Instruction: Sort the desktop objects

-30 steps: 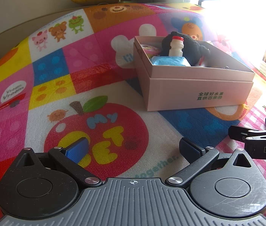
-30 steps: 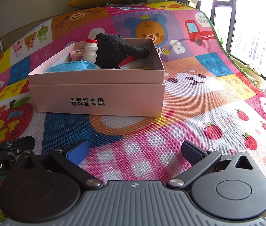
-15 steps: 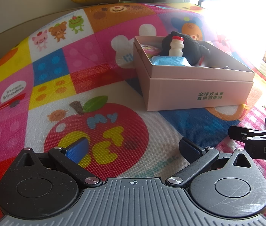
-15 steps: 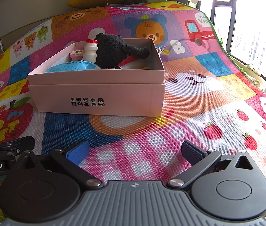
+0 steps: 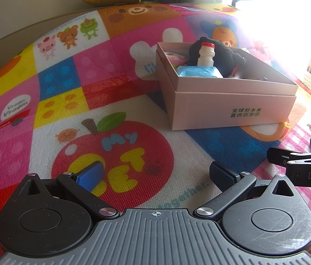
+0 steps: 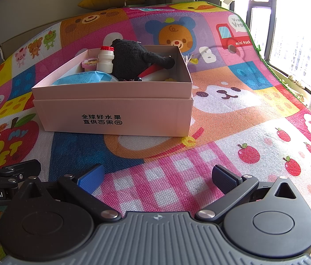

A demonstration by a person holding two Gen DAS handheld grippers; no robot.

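Your pink box (image 6: 113, 108) sits at about 11 o'clock from the right gripper (image 6: 156, 177), holding a black plush (image 6: 133, 61), a small white bottle (image 6: 105, 60), a pink cup (image 6: 89, 64) and a blue packet (image 6: 82, 80). It rests on the cartoon play mat (image 6: 232, 132). The left gripper (image 5: 155, 174) and the right one both sit spread apart with nothing between them. Stuff behind the plush is too hidden to name.

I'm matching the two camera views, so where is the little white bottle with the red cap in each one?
Left wrist: white bottle with red cap stands upper right of centre, inside the pink box.
Right wrist: bottle stands upper left of centre, beside the black plush toy.
Shared landmark: the box's printed Chinese lettering.
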